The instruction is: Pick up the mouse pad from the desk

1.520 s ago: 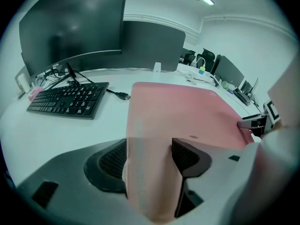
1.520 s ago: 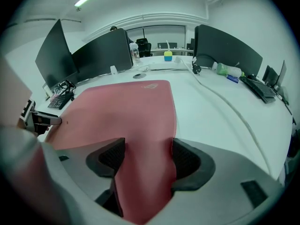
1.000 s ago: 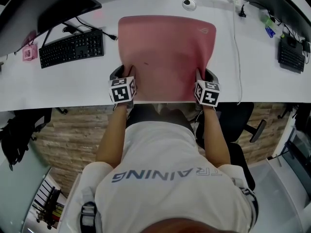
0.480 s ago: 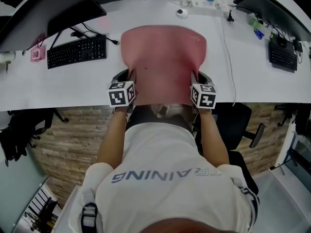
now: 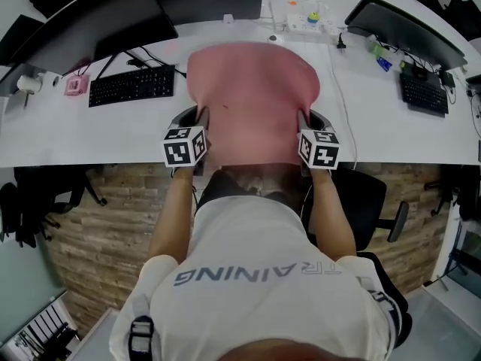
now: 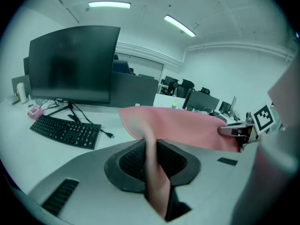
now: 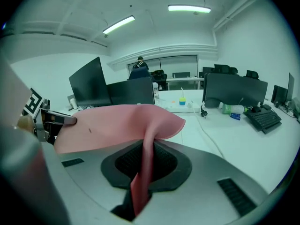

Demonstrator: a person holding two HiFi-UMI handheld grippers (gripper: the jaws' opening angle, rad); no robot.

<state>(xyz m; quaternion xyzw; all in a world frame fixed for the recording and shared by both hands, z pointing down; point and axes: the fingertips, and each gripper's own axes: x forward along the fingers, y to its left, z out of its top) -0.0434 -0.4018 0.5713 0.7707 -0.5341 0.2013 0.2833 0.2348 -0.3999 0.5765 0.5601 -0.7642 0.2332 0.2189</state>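
The left claw [image 6: 151, 148] is clenched on the near left edge of the mouse pad [image 5: 252, 96]. Its jaws have just been closing, and the pink sheet is pinched between them. The right claw [image 7: 148, 150] grasps the near right edge in the same way, its jaws also just closed onto the pad.

The pad stretches between the two claws with its near edge raised over the front of the desk [image 5: 113, 134]. It folds where the jaws bite and curls down at the far corners. I cannot tell whether its far edge still touches the desk.

It looks thin, soft and light, so it will likely flop rather than hold flat. A hold on both side edges, well in from the rim, should keep it from slipping or folding over.

Beyond it on the desk lie a keyboard [image 5: 131, 85], a monitor [image 5: 90, 21] and a power strip [image 5: 304, 22].
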